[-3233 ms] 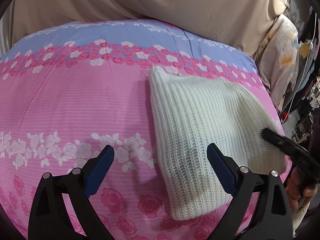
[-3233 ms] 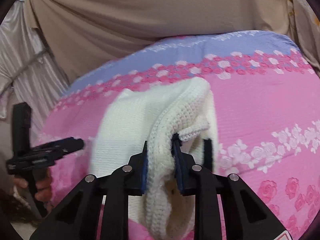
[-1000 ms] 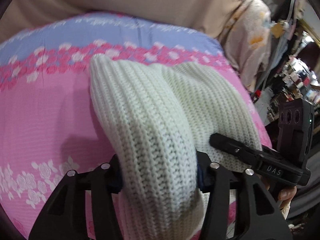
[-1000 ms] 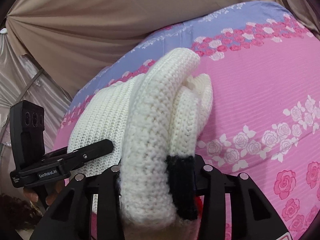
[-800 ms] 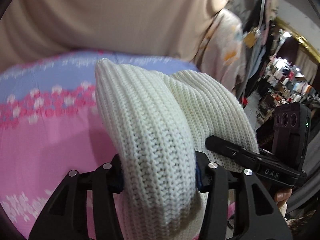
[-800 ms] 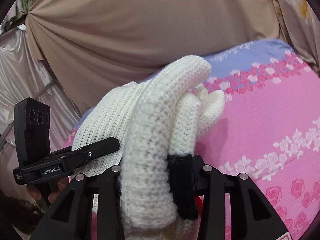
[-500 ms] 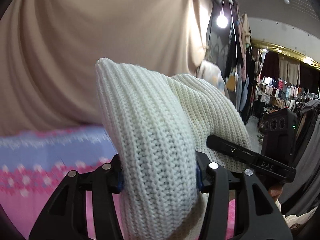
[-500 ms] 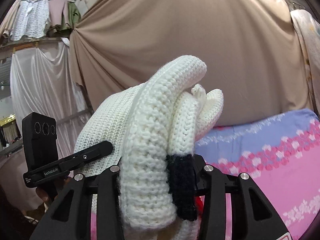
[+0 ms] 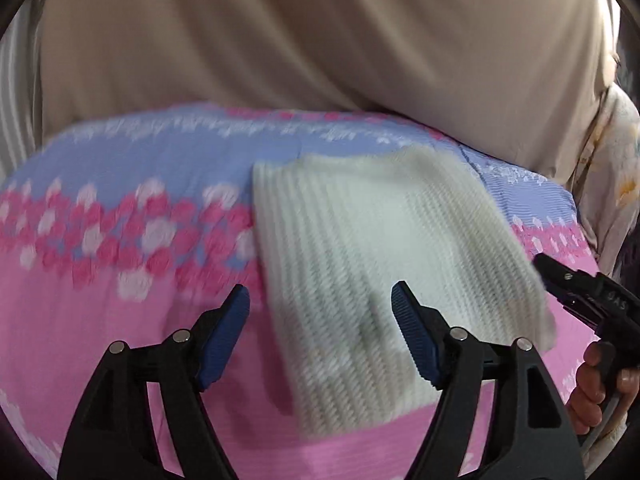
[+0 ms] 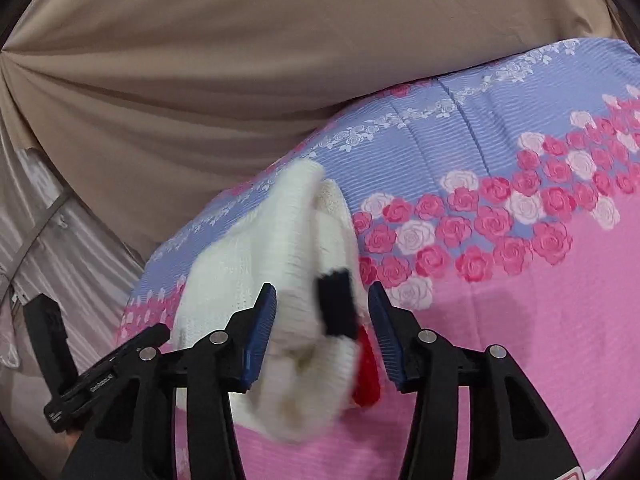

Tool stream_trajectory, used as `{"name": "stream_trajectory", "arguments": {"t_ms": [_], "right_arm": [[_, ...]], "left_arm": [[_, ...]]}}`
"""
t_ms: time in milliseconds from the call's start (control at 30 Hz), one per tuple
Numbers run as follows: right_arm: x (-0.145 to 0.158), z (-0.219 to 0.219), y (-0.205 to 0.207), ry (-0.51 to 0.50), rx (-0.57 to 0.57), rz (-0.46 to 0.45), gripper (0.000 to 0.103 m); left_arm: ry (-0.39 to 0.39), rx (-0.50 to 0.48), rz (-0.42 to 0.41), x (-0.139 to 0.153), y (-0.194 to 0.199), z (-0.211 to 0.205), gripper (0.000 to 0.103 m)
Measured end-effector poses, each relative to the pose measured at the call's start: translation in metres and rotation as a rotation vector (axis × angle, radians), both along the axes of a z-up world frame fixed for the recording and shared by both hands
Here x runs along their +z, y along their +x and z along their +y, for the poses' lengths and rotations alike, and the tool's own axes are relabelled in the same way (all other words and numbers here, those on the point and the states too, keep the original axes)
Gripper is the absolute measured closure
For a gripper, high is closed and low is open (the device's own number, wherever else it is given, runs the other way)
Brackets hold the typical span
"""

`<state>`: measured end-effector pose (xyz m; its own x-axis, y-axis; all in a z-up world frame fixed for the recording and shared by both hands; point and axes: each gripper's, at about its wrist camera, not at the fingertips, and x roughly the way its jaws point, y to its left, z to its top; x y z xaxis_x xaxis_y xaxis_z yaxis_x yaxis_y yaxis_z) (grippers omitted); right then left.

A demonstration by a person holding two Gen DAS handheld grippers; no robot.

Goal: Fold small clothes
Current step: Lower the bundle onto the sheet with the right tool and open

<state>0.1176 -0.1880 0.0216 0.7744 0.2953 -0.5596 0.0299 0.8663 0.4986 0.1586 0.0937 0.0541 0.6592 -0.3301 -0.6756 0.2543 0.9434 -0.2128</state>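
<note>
Lying folded on bedsheet [image 9: 120, 360], white sweater [image 9: 372, 248] beyond open left claw [image 9: 320, 320]

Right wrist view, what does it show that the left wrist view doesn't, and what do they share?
Only the right wrist view shows the black band and red patch on the knit's edge, lying between the right gripper's open jaws. Only the left wrist view shows the knit's flat ribbed top, a hand on the right gripper, and the left gripper's wide-open jaws. Both show the folded white knit on the floral sheet, the beige drape behind, and each other's gripper.
</note>
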Motion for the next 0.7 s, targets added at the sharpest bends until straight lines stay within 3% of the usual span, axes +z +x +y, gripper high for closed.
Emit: {"name": "stream_trajectory", "arguments": {"t_ms": [167, 200, 267, 333, 433, 533, 567, 600, 633, 700], "right_arm": [[0.018, 0.016, 0.008, -0.088, 0.058, -0.016, 0.053], [0.016, 0.023, 0.016, -0.121, 0.073, -0.018, 0.050], [0.009, 0.033, 0.031, -0.193, 0.076, -0.015, 0.029], [0.002, 0.029, 0.050, -0.223, 0.071, 0.023, 0.029], [-0.026, 0.022, 0.082, -0.121, 0.138, 0.145, 0.028], [-0.055, 0.014, 0.109, 0.074, 0.208, 0.242, 0.029], [-0.057, 0.013, 0.113, 0.105, 0.215, 0.231, 0.038], [-0.055, 0.015, 0.115, 0.104, 0.227, 0.225, 0.047], [-0.050, 0.016, 0.115, 0.090, 0.222, 0.212, 0.055], [-0.028, 0.024, 0.105, 0.026, 0.229, 0.125, 0.062]], "left_arm": [[-0.087, 0.008, 0.021, 0.000, -0.006, 0.011, 0.030], [-0.111, 0.000, 0.019, -0.003, -0.006, 0.011, 0.022], [-0.163, -0.024, 0.015, -0.001, -0.001, 0.009, 0.009], [-0.186, -0.013, 0.046, -0.009, 0.019, 0.011, 0.009], [-0.267, -0.024, 0.176, -0.030, 0.051, 0.015, 0.008], [-0.351, -0.039, 0.276, -0.054, 0.074, 0.015, 0.009], [-0.369, -0.046, 0.280, -0.057, 0.077, 0.014, 0.015], [-0.381, -0.063, 0.269, -0.057, 0.079, 0.011, 0.027], [-0.376, -0.083, 0.262, -0.054, 0.080, 0.007, 0.031], [-0.356, -0.100, 0.203, -0.039, 0.076, 0.001, 0.046]]}}
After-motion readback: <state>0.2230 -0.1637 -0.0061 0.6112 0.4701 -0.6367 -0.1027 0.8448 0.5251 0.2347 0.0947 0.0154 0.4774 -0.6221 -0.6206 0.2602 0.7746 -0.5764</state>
